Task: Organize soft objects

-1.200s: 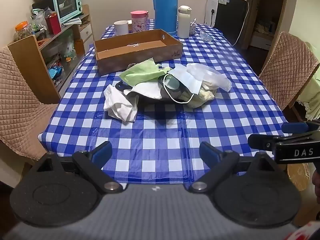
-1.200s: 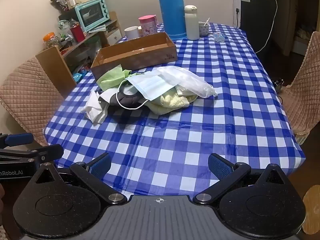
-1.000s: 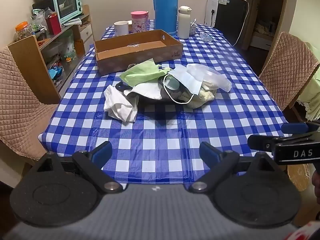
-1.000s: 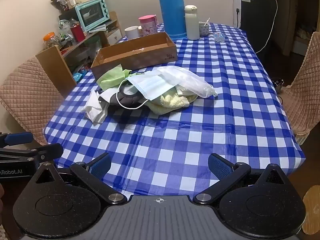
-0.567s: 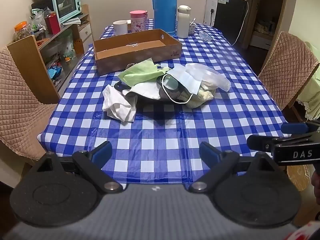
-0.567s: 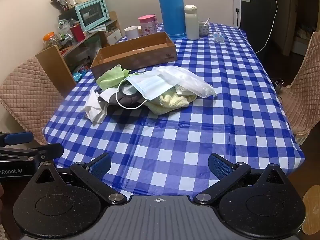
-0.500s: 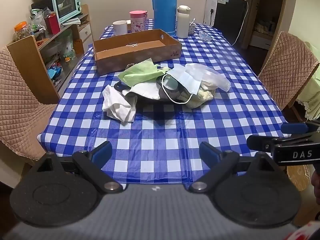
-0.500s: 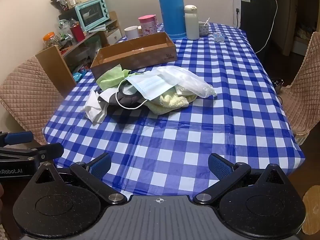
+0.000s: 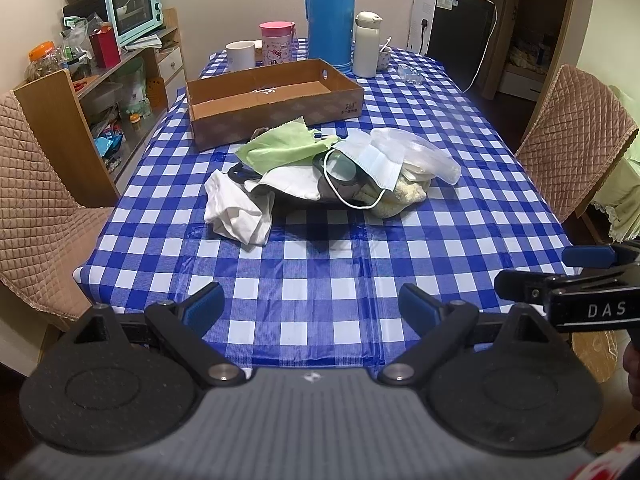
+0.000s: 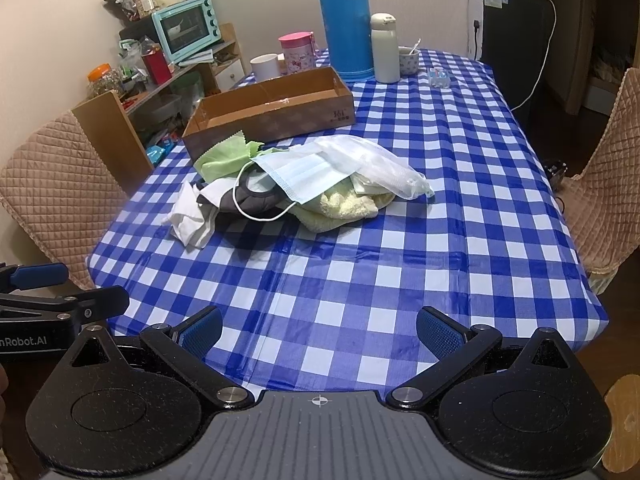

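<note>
A heap of soft things lies mid-table on the blue checked cloth: a green cloth [image 9: 280,147] [image 10: 226,156], a blue face mask [image 9: 370,158] [image 10: 304,176], a clear plastic bag [image 9: 420,152] [image 10: 372,164], a yellow towel [image 9: 400,198] [image 10: 344,208], a white rag [image 9: 236,208] [image 10: 188,220] and a dark grey item [image 10: 252,198]. Behind the heap stands an open cardboard box [image 9: 276,100] [image 10: 272,108]. My left gripper [image 9: 311,306] and right gripper [image 10: 319,330] hover at the table's near edge, both open with nothing between their fingers.
At the far end stand a blue thermos [image 9: 330,12], a white flask [image 9: 366,44], a pink cup [image 9: 276,42] and a white mug [image 9: 240,54]. Quilted chairs [image 9: 36,200] [image 9: 572,136] flank the table. A cluttered shelf with a teal oven [image 9: 134,10] is on the left.
Both views have shifted only very slightly; the heap and box stay in place and both grippers remain open.
</note>
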A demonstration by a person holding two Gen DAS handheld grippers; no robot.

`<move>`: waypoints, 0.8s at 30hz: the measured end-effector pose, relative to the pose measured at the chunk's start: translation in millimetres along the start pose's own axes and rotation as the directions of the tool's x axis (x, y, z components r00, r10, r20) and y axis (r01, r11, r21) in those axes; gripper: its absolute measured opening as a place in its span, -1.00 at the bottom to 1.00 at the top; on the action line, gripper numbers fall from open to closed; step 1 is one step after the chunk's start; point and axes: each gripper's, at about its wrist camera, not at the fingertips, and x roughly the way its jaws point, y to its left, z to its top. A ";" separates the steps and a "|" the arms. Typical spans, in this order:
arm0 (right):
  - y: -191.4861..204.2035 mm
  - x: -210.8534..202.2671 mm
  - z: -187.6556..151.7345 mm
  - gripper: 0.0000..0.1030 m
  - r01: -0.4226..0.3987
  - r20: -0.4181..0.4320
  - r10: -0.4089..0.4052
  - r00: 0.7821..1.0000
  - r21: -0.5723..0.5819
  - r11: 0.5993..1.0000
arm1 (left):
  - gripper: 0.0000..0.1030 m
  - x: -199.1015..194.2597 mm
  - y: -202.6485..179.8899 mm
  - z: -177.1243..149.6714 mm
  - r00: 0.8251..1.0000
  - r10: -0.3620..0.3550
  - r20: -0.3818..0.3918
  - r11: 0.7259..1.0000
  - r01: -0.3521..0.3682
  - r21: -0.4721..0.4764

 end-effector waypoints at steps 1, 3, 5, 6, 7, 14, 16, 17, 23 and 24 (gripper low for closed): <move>0.1 0.0 0.1 1.00 0.000 0.000 0.000 1.000 0.000 1.000 | 0.81 -0.4 -0.6 0.4 1.000 0.000 0.000 1.000 0.000 0.000; -0.4 1.4 0.7 1.00 -0.001 0.000 0.001 1.000 -0.001 1.000 | 0.81 -0.4 -0.5 0.6 1.000 -0.001 -0.001 1.000 0.001 0.000; -0.6 0.9 1.0 1.00 0.000 0.000 0.000 1.000 -0.001 1.000 | 0.81 0.2 1.2 -0.2 1.000 -0.002 -0.001 1.000 0.002 -0.003; -0.3 1.1 0.9 1.00 0.000 0.000 0.000 1.000 -0.001 1.000 | 0.81 -0.1 0.5 0.2 1.000 -0.002 -0.001 1.000 0.002 -0.003; -0.4 0.8 1.0 1.00 0.000 0.000 0.000 1.000 0.000 1.000 | 0.81 0.2 1.1 -0.2 1.000 -0.002 -0.001 1.000 0.002 -0.003; -0.3 0.7 1.1 1.00 0.000 0.001 0.000 1.000 -0.002 1.000 | 0.81 1.8 1.2 0.2 1.000 -0.002 -0.002 1.000 0.002 -0.004; -0.2 0.9 1.1 1.00 0.000 0.001 0.000 1.000 -0.002 1.000 | 0.81 1.7 0.0 0.8 1.000 -0.002 -0.002 1.000 0.002 -0.004; -0.1 1.0 1.0 1.00 0.000 0.001 0.000 1.000 -0.002 1.000 | 0.81 1.8 0.6 0.5 1.000 -0.003 -0.002 1.000 0.003 -0.004; -0.1 1.7 0.9 1.00 0.001 0.001 -0.001 1.000 -0.002 1.000 | 0.81 5.3 2.1 -1.9 1.000 -0.003 -0.003 1.000 0.003 -0.005; -0.1 1.8 0.9 1.00 0.001 0.001 -0.001 1.000 -0.002 1.000 | 0.81 5.7 0.9 -1.9 1.000 -0.004 -0.004 1.000 0.004 -0.006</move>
